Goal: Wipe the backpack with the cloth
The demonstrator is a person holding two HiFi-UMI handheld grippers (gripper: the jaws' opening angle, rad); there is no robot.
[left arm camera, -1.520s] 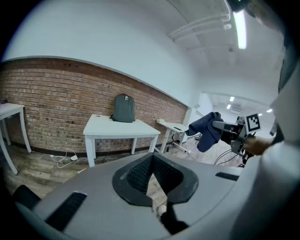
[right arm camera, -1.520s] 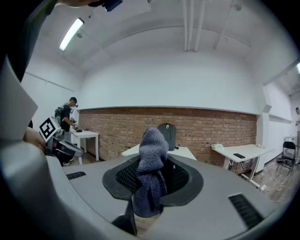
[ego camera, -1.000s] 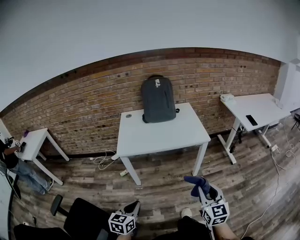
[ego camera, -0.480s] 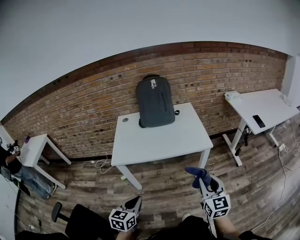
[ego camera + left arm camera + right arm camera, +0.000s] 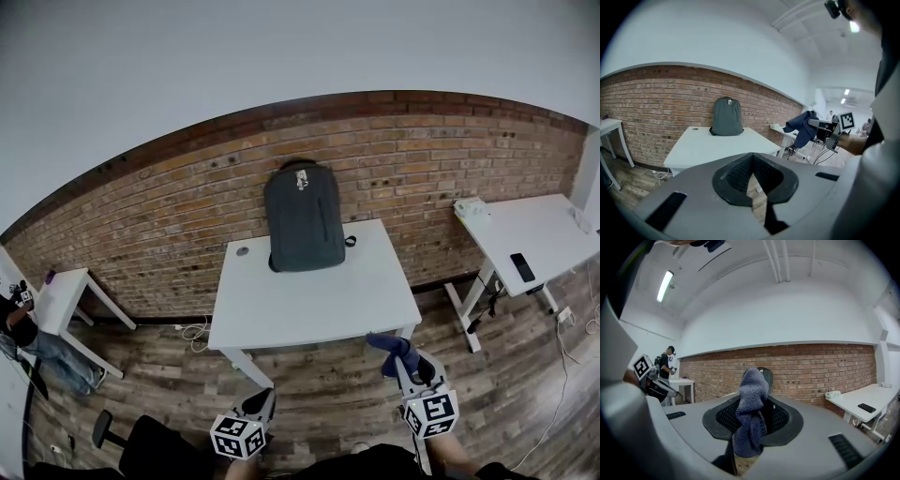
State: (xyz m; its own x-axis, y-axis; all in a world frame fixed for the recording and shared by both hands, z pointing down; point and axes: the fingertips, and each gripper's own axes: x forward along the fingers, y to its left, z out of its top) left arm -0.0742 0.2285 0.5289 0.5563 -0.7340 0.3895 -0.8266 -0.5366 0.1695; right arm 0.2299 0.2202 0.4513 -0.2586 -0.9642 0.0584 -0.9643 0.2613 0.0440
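The backpack [image 5: 303, 217] leans upright on the table [image 5: 319, 300]; right gripper [image 5: 406, 364] clamps the cloth [image 5: 388, 345] near the table's edge; left gripper [image 5: 265, 401] has its jaws together, empty.

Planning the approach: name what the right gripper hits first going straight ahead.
Probably the backpack, peeking out just behind the held cloth; nothing else shows in between, though depth is unclear.

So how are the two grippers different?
The right gripper is shut on the blue cloth; the left gripper is shut on nothing. The right gripper reaches nearer the table; the left gripper sits further back. Both carry a marker cube.
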